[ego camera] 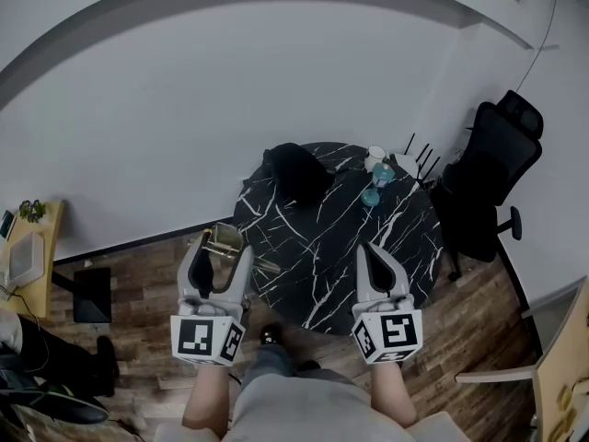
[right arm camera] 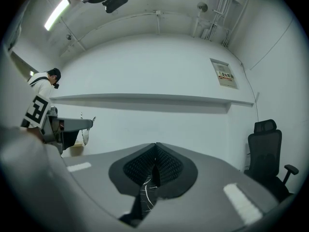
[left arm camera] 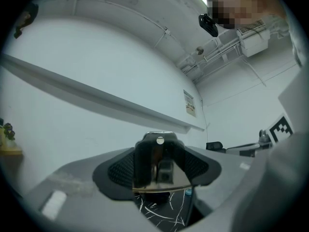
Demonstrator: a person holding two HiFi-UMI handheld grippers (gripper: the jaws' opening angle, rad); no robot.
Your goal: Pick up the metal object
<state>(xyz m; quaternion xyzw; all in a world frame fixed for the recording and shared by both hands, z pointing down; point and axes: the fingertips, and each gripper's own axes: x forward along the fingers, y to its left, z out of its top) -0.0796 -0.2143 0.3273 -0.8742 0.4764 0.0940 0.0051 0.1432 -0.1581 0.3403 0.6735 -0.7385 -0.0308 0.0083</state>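
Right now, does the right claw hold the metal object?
No, the right claw is shut and empty; the metal object sits in the left claw.

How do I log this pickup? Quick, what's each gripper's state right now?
Left gripper: closed on the metal object.
Right gripper: closed, holding nothing.

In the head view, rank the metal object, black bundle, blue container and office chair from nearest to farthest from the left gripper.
1. Metal object: between the jaws of the left gripper.
2. Black bundle: far left part of the table.
3. Blue container: far right part of the table.
4. Office chair: on the floor, past the table's right edge.
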